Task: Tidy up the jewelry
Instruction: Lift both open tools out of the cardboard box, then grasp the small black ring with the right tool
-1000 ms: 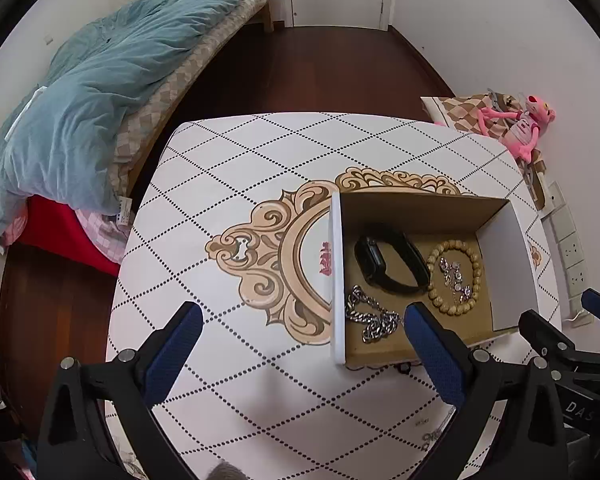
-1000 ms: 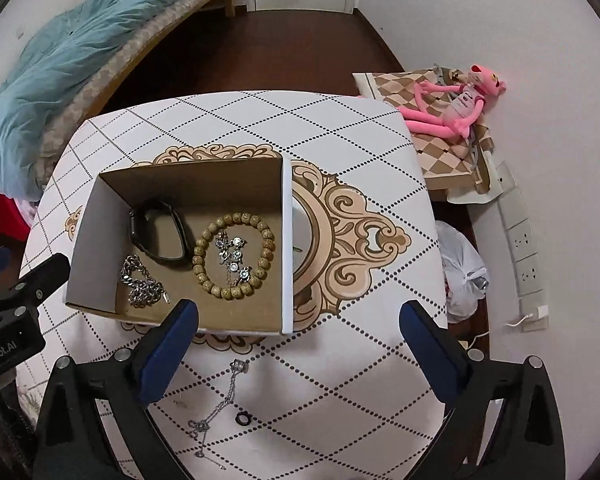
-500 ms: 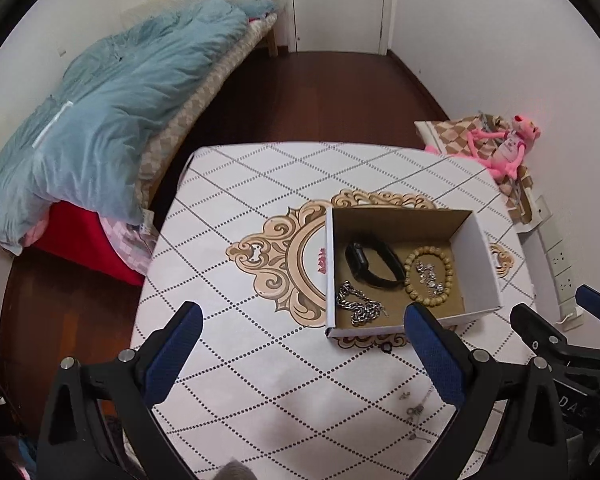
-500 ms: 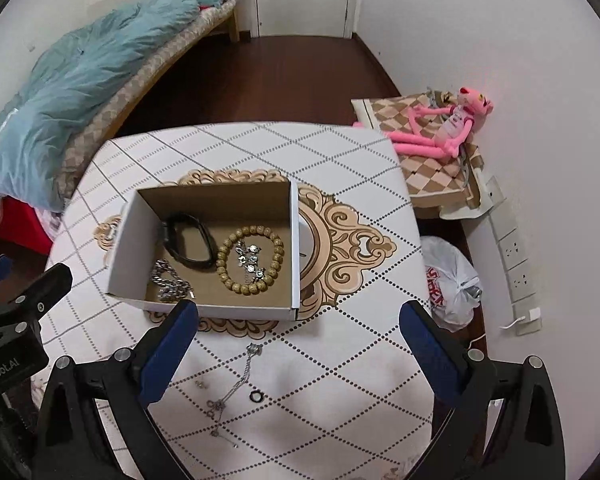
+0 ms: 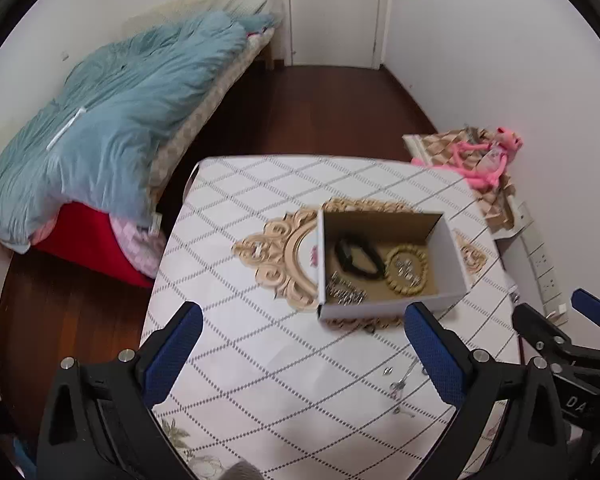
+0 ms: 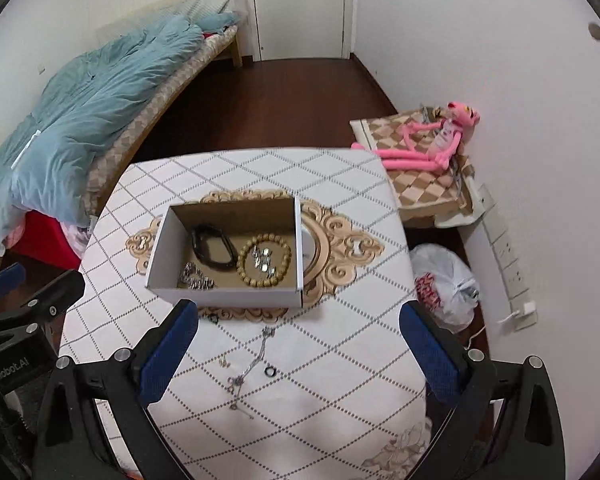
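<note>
Both tools are held above the near end of the surface (image 6: 340, 184), a white top with a diamond grid and a gold scroll emblem at its middle. The left tool (image 5: 304, 344) has its blue-padded fingers (image 5: 172, 352) spread wide with nothing between them, and the right tool (image 6: 298, 340) is likewise released and holds nothing. A cardboard box (image 6: 160, 240) sits open on the emblem, a little toward the left tool's side as seen from the right wrist. Inside it lie a black band (image 6: 214, 246), a ring of tan wooden beads (image 6: 264, 260) with small silver pieces (image 6: 263, 259) in its middle, and a heavy silver chain (image 6: 196, 274) in the near left corner. The same items appear in the left wrist view: the box (image 5: 456, 256), the band (image 5: 358, 256), the beads (image 5: 406, 270) and the chain (image 5: 346, 290). More jewelry lies loose on the surface just in front of the box, between it and the tools: a thin silver necklace (image 6: 256, 360) stretched toward the camera, a small dark ring (image 6: 270, 371) beside it, another dark ring (image 6: 213, 319) close to the box's front wall, and a few tiny pieces (image 6: 223, 363) that are too small to identify. A bed with a blue-grey quilt (image 6: 80, 120) stands to the left, and a pink plush toy (image 6: 432, 140) lies on a checked cushion (image 6: 420, 184) to the right, with a white plastic bag (image 6: 444, 284) on the floor below it.
</note>
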### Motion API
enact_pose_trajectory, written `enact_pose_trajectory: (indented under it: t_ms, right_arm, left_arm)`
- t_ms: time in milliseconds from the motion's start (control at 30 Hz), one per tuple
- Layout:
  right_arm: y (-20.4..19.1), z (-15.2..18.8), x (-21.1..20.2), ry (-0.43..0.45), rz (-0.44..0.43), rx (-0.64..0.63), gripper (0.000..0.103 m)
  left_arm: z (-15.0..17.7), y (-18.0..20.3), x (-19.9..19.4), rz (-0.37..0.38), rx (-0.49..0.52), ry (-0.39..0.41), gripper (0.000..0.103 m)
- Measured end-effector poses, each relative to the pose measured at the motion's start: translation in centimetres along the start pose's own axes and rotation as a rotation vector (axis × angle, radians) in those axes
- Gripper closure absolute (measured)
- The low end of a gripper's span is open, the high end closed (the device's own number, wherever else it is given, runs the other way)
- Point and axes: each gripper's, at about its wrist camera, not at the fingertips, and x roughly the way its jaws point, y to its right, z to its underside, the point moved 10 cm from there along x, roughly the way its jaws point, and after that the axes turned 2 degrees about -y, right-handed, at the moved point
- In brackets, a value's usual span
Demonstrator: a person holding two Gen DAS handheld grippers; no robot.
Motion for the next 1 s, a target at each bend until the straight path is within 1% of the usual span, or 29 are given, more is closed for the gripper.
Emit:
enact_pose_trajectory:
  t_ms: [100,167,267,300,333,367,433,533,600,633,667,700,767,867,1000]
  right_arm:
    - [0.3,2.2,2.1,-0.052,-0.019,0.017,0.001]
    - [0.5,3.9,4.0,-0.090,-0.032,0.029,0.001]
    - [0.8,6.5,7.4,-0.139,-0.050,0.051,0.002]
    - [0.8,7.3,8.4,-0.152,-0.058,0.053,0.003]
    - [0.6,8.3,9.6,-0.165,-0.068,0.055,0.014]
    - [0.4,8.8,10.3,-0.169,-0.067,0.049,0.032]
    - [0.0,10.0,11.7,-0.177,-0.047,0.016,0.047]
    - [-0.9,10.7,12.8,-0.162,-0.064,-0.009,0.048]
    - [-1.6,10.8,13.2,-0.145,-0.065,-0.032,0.052]
    - [-1.8,11.1,13.6,-0.153,-0.070,-0.036,0.062]
    - [-1.9,11.2,13.7,-0.145,-0.062,-0.042,0.067]
    - [-2.0,11.0,13.6,-0.130,-0.052,-0.058,0.068]
    - [-2.4,11.1,13.7,-0.118,-0.046,-0.075,0.090]
    - [-2.0,11.2,13.5,-0.127,-0.071,-0.034,0.090]
    - [0.3,10.9,12.5,-0.119,-0.079,0.041,0.090]
  left_arm:
    - [2.1,-0.4,1.8,-0.018,-0.008,-0.049,0.000]
    - [4.0,-0.8,4.0,-0.041,-0.012,-0.100,0.000]
    - [6.5,-1.2,6.6,-0.074,-0.010,-0.156,0.000]
    - [7.3,-1.2,7.3,-0.081,-0.009,-0.170,0.000]
    - [8.1,-1.3,8.1,-0.085,-0.007,-0.188,0.000]
    - [8.6,-1.3,8.5,-0.087,-0.005,-0.202,0.000]
    - [9.7,-1.1,9.5,-0.093,0.005,-0.227,0.000]
    - [10.4,-0.9,10.2,-0.099,0.018,-0.242,0.000]
    - [10.6,-0.9,10.5,-0.098,0.019,-0.247,0.000]
    - [10.5,-0.8,10.5,-0.095,0.018,-0.249,0.000]
    - [10.6,-0.6,10.6,-0.090,0.018,-0.250,0.000]
    - [10.6,-0.4,10.6,-0.088,0.022,-0.250,0.000]
    - [10.4,0.1,10.6,-0.080,0.032,-0.241,0.000]
    - [10.2,1.2,10.8,-0.060,0.038,-0.239,0.000]
    - [10.0,3.7,11.2,0.021,0.029,-0.227,0.001]
